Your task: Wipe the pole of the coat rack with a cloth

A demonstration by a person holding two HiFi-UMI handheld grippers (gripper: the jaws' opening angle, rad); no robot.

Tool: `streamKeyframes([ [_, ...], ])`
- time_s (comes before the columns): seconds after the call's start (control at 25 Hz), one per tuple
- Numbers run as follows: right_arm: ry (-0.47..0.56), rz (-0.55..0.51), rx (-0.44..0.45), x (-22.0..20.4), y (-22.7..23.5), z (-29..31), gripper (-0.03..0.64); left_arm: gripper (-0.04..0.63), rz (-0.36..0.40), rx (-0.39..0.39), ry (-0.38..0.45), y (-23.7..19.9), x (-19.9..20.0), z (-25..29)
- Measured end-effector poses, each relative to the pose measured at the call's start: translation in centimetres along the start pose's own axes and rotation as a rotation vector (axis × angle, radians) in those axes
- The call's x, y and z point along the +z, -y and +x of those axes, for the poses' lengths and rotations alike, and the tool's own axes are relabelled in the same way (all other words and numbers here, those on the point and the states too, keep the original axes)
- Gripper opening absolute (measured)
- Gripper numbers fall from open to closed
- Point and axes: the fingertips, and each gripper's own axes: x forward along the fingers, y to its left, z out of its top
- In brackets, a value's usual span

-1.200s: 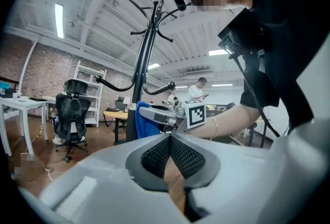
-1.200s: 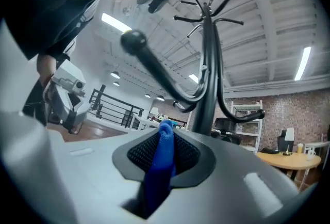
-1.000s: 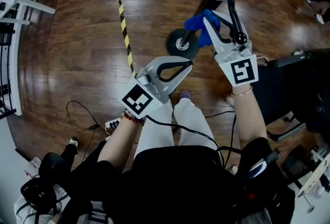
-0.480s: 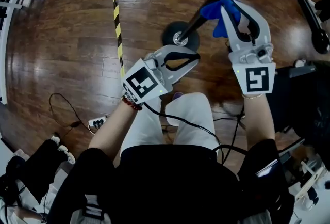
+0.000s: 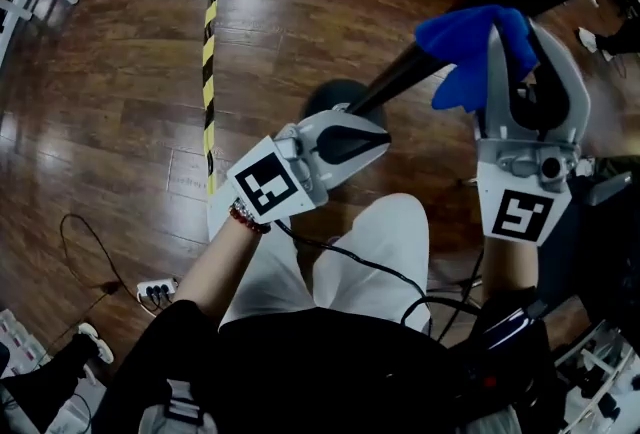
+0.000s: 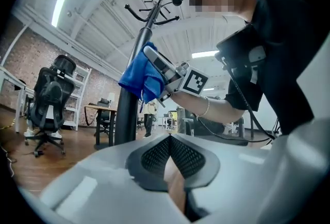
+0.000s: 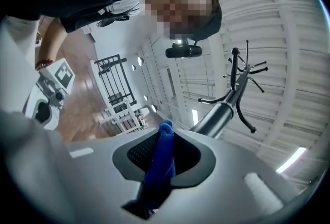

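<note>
The coat rack's black pole (image 5: 400, 77) rises from its round base (image 5: 330, 100) on the wooden floor toward the upper right. My right gripper (image 5: 508, 22) is shut on a blue cloth (image 5: 470, 47), which lies against the pole. The left gripper view shows the cloth (image 6: 139, 76) pressed on the pole (image 6: 129, 104) below the hooks. In the right gripper view the cloth (image 7: 160, 166) sits between the jaws, with the pole (image 7: 219, 114) just beyond. My left gripper (image 5: 378, 138) is shut and holds nothing, low down near the base.
A yellow-black tape strip (image 5: 210, 52) runs along the floor on the left. A power strip (image 5: 155, 292) and cable lie at the lower left. An office chair (image 6: 46, 104) and desks stand behind the pole. The person's white trousers (image 5: 370, 252) are below the grippers.
My right gripper has slid up the pole with the cloth, closer to the head camera. The left gripper has stayed shut near the base.
</note>
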Motion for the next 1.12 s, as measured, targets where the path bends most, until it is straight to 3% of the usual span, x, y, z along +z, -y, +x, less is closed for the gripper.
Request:
streamKeyframes([
  [0.2, -0.003, -0.012, -0.012, -5.6, -6.9, -3.9, 0.063, 0.006, -0.045, 0.018, 0.075, -1.6, -5.8, 0.4],
  [0.44, -0.033, -0.167, 0.109, -9.7, -14.3, -5.9, 0.063, 0.006, -0.051, -0.015, 0.067, -1.7, -8.9, 1.4],
  [0.84, -0.068, -0.302, 0.326, -14.5, -22.4, -9.2, 0.063, 0.006, -0.124, 0.039, 0.115, -1.7, -10.7, 0.0],
  [1.12, -0.134, -0.226, 0.452, -19.1, -28.4, -12.0, 0.063, 0.006, -0.122, 0.037, 0.102, -2.2, -13.9, -0.9],
])
